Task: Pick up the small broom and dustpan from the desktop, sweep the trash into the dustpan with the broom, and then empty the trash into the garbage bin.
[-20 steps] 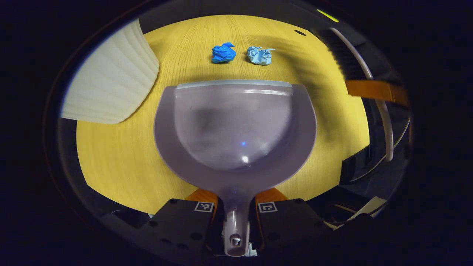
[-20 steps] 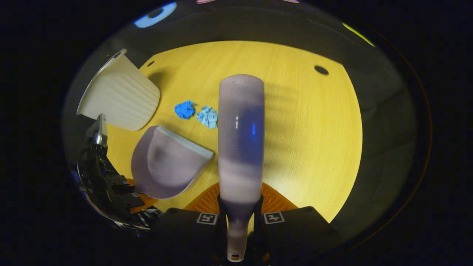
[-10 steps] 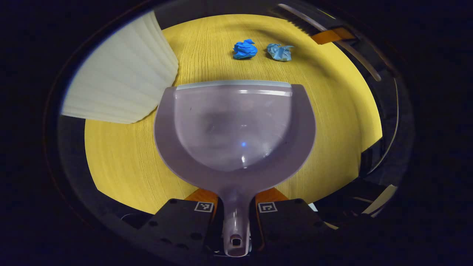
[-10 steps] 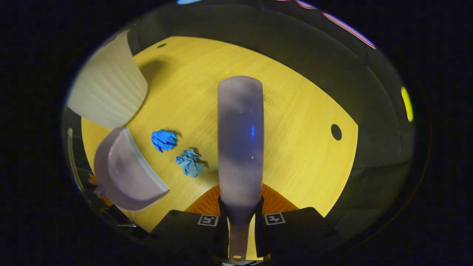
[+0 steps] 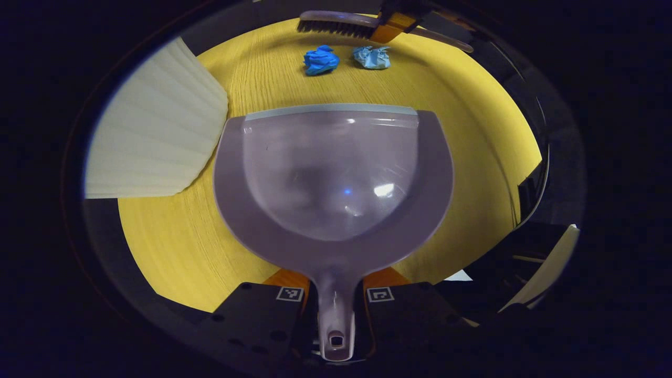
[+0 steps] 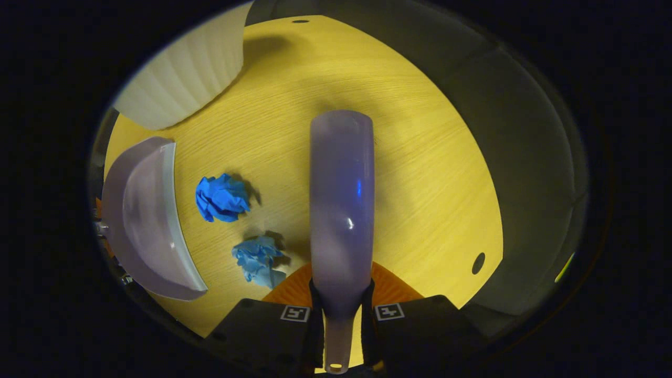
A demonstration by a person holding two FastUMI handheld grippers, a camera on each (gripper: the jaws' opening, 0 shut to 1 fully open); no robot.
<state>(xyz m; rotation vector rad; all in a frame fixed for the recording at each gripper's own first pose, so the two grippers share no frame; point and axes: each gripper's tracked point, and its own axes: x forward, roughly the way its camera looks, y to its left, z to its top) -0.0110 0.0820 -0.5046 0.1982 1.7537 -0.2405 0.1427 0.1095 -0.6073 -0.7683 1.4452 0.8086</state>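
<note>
Two paper wads, a dark blue wad [image 6: 222, 198] and a pale blue wad [image 6: 258, 259], lie side by side on the desk [image 6: 420, 173], taken here as the landmark pair. The broom [image 6: 341, 210] stands on their far side from the dustpan [image 5: 332, 181]; in the left gripper view its bristles [image 5: 336, 29] hang just beyond the wads, with its long axis running roughly parallel to the pan's front lip [image 5: 331, 111]. The lip faces the wads across a strip of bare desk, near but not touching them. The wads thus lie between broom and pan, in line with the pan's mouth.

The right gripper [image 6: 341, 315] is clenched on the broom's handle, both fingers pressing its narrow neck. The left gripper [image 5: 336, 299] is likewise clenched on the dustpan's handle. In the right gripper view the pale wad lies just beside the broom's near end, the dark wad a little farther along it.

Judged step: sweeping is about to begin. The stroke should draw the bristles from behind the wads toward the lip. The right gripper is the nearer to them.

The bin [image 5: 157, 136], ribbed and white, stands beside the pan, on the wads' left in the left gripper view.
</note>
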